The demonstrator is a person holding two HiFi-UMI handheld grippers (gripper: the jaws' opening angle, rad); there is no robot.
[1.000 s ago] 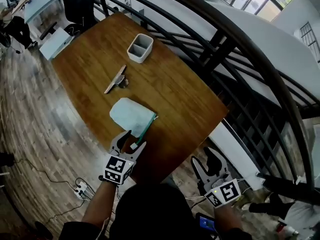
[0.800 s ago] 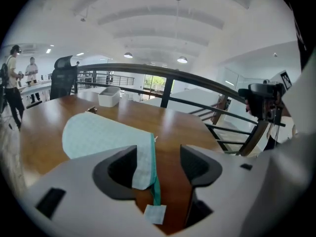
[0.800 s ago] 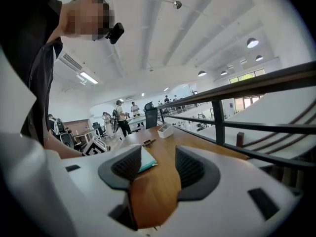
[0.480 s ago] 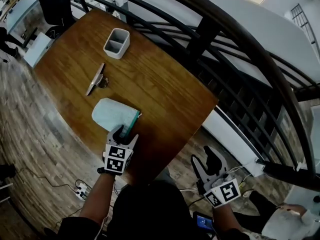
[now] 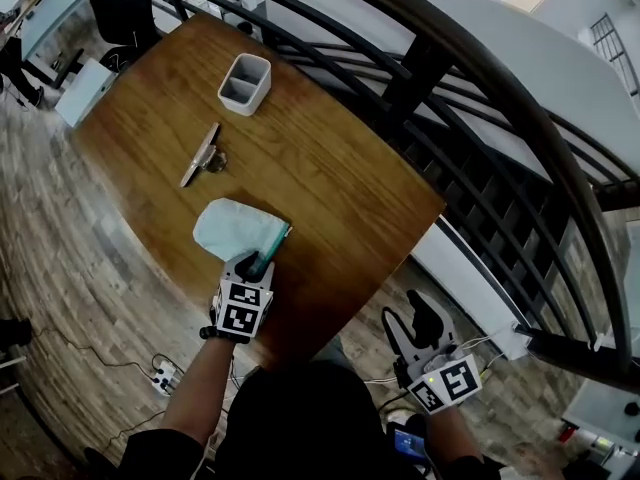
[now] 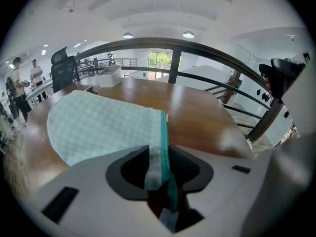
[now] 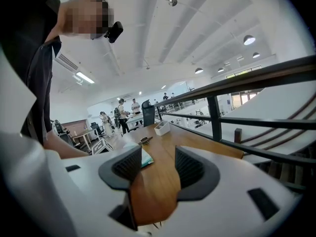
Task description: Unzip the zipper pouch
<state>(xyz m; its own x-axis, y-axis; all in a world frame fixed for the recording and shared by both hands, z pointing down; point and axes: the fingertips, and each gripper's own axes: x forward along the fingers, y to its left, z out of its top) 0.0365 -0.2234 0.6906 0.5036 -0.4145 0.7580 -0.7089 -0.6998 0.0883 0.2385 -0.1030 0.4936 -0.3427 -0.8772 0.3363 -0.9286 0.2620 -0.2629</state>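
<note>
In the head view the left gripper [image 5: 258, 261] and its marker cube covered the near end of the zipper pouch [image 5: 232, 228]. Its fingers [image 6: 129, 171] had just been closing with that end between them, but no zipper pull could be picked out there. In the left gripper view the teal zipper edge ran down between the fingers into shadow. Its tip was blurred, so pull or plain cloth could not be told. One finger of the right gripper [image 7: 158, 168] hid all but a corner of the pouch in its own view. The flat bar [image 5: 201, 154] on the surface [image 5: 340, 188] was too small to identify. Whether the two-compartment holder [image 5: 245, 83] held anything did not show. The person's head [image 5: 300, 418] blocked the bottom of the head view.
</note>
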